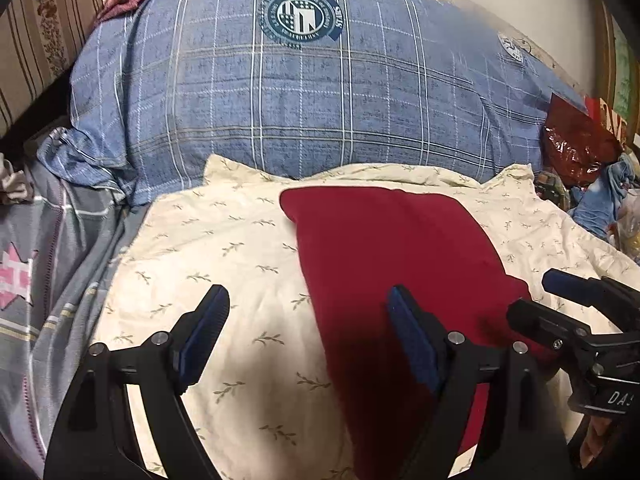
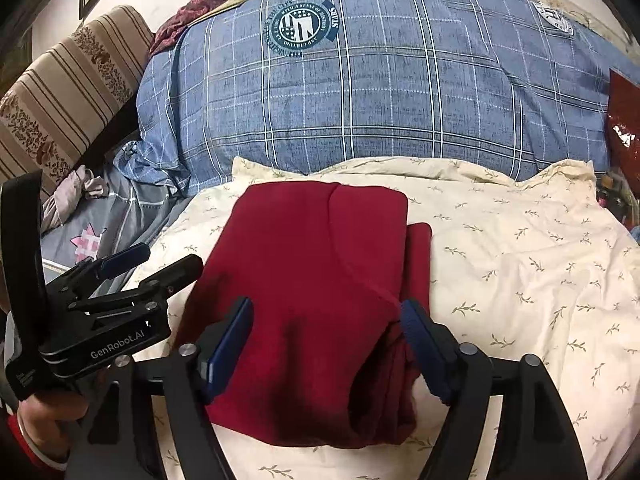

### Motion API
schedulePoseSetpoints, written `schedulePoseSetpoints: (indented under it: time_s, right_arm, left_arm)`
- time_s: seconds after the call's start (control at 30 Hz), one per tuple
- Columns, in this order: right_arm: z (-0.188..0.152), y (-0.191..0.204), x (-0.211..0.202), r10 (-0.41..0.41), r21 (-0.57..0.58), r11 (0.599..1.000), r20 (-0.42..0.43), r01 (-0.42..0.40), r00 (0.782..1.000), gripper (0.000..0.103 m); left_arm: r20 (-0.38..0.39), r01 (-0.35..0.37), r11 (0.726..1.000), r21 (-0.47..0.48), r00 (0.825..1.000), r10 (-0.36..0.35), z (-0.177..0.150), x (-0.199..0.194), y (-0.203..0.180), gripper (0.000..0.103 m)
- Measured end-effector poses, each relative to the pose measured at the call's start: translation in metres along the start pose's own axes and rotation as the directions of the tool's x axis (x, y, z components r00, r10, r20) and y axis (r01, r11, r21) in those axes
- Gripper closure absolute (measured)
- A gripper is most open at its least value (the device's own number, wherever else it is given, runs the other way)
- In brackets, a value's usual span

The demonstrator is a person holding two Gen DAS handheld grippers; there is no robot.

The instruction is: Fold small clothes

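Evidently both grippers, left gripper [image 1: 308, 320] and right gripper [image 2: 326, 328], are hovering with jaws released over the folded red garment [image 2: 320, 280], probably lining up another fold.

A bed carries everything, spread with a cream sheet [image 2: 520, 264] printed with small leaf sprigs. A folded red garment [image 2: 312, 280] lies flat on the sheet. Behind it a bulky blue plaid quilt [image 2: 380, 92] rests on the bed, its lower edge overlapping the sheet's far edge.

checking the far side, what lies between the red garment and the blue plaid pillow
Only a strip of the cream sheet: it runs between the red garment and the pillow, with nothing on it. Both wrist views show this.
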State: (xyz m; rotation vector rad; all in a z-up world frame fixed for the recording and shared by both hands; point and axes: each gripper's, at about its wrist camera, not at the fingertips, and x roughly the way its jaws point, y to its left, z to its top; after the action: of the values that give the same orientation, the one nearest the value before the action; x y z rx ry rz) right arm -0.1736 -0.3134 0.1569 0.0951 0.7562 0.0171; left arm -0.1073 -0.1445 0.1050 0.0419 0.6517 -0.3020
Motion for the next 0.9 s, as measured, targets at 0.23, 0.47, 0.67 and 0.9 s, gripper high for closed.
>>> schedulePoseSetpoints:
  time_s: [0.23, 0.47, 0.67, 0.9]
  right_arm:
    - [0.001, 0.002, -0.003, -0.002, 0.009, 1.000, 0.004, 0.002, 1.000, 0.024]
    - [0.000, 0.001, -0.002, -0.006, 0.018, 1.000, 0.001, 0.006, 1.000, 0.022]
    - [-0.001, 0.004, 0.003, -0.010, -0.001, 1.000, -0.005, 0.010, 1.000, 0.022]
    - [0.000, -0.001, 0.006, -0.018, 0.013, 1.000, -0.003, 0.018, 1.000, 0.021]
  left_arm:
    - [0.022, -0.030, 0.999, -0.011, 0.999, 0.031, 0.001, -0.005, 0.005, 0.022]
    - [0.009, -0.030, 0.999, -0.016, 0.999, 0.031, 0.001, -0.004, 0.006, 0.022]
    - [0.012, -0.039, 0.999, -0.001, 0.999, 0.039, 0.000, -0.003, 0.001, 0.022]
    - [0.003, -0.044, 0.999, -0.005, 0.999, 0.044, 0.001, 0.000, 0.001, 0.022]
